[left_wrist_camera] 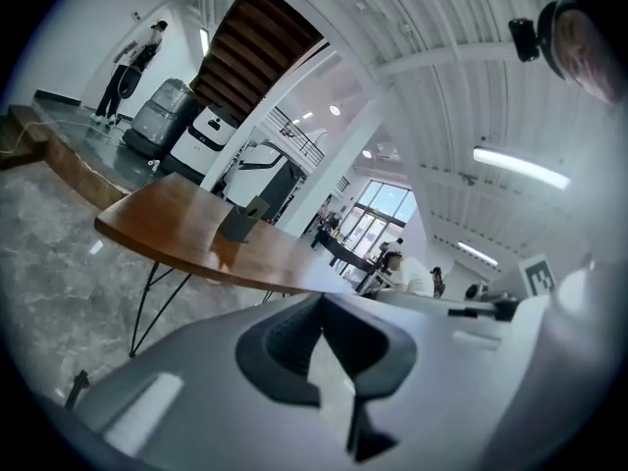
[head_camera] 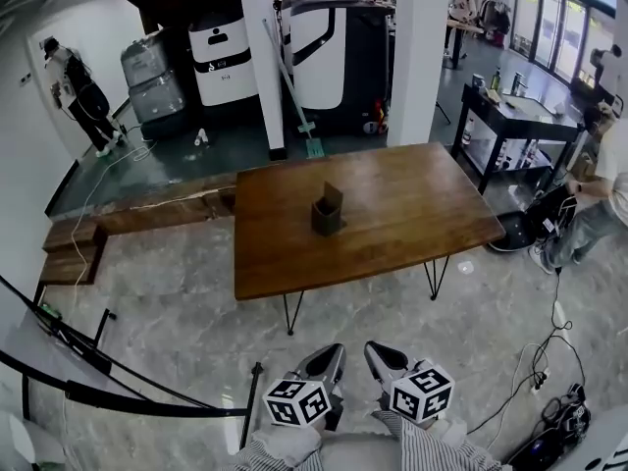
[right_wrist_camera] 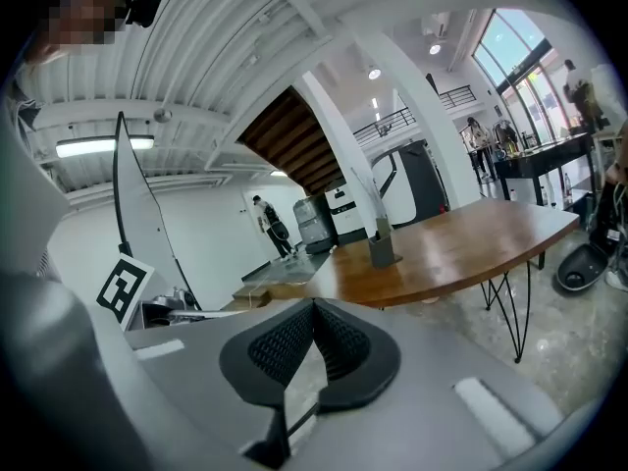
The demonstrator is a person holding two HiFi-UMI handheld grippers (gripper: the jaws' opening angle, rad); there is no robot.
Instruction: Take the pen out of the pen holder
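A dark, square pen holder [head_camera: 328, 214] stands near the middle of the brown wooden table [head_camera: 412, 214], well ahead of me. I cannot make out a pen in it. My left gripper [head_camera: 332, 357] and right gripper [head_camera: 377, 355] are side by side at the bottom of the head view, over the marble floor and short of the table's near edge. Both are shut with nothing between the jaws. In the left gripper view the left gripper [left_wrist_camera: 319, 307] points toward the pen holder [left_wrist_camera: 240, 222]. The right gripper [right_wrist_camera: 314, 312] also faces the pen holder [right_wrist_camera: 381, 249].
Thin black hairpin legs [head_camera: 291, 312] carry the table. A black side table [head_camera: 520, 116] and a person [head_camera: 599, 204] are at the right, with cables [head_camera: 549, 361] on the floor. A low wooden platform [head_camera: 128, 214] and black rails [head_camera: 98, 366] lie to the left. Cleaning machines [head_camera: 324, 47] stand behind.
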